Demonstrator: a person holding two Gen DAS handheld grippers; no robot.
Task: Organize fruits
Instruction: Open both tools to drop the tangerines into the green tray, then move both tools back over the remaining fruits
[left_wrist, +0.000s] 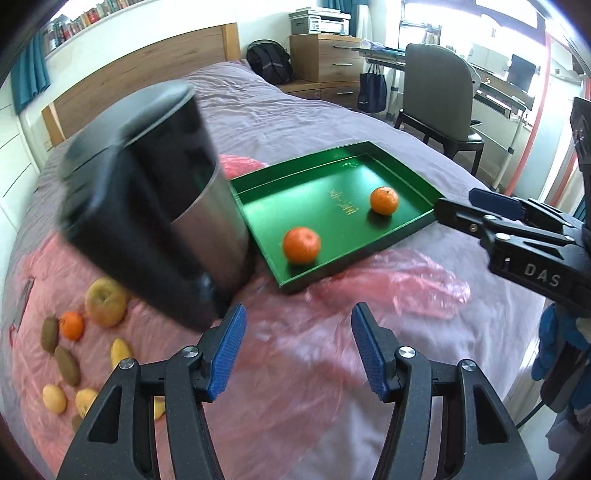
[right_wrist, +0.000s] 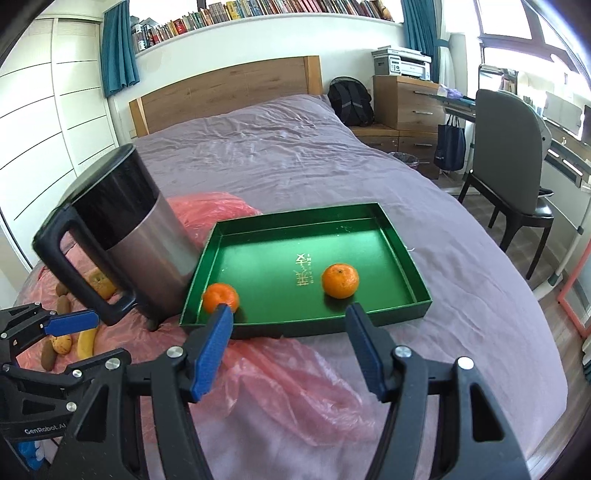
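A green tray lies on the bed and holds two oranges, which also show in the right wrist view. Loose fruit lies on pink plastic at the left: an apple, a small orange, kiwis and yellow fruits. My left gripper is open and empty above the plastic, in front of the tray. My right gripper is open and empty at the tray's near edge; it also shows in the left wrist view.
A steel and black kettle stands between the tray and the loose fruit. Pink plastic sheet covers the near bed. A chair, drawers and a desk stand to the right of the bed.
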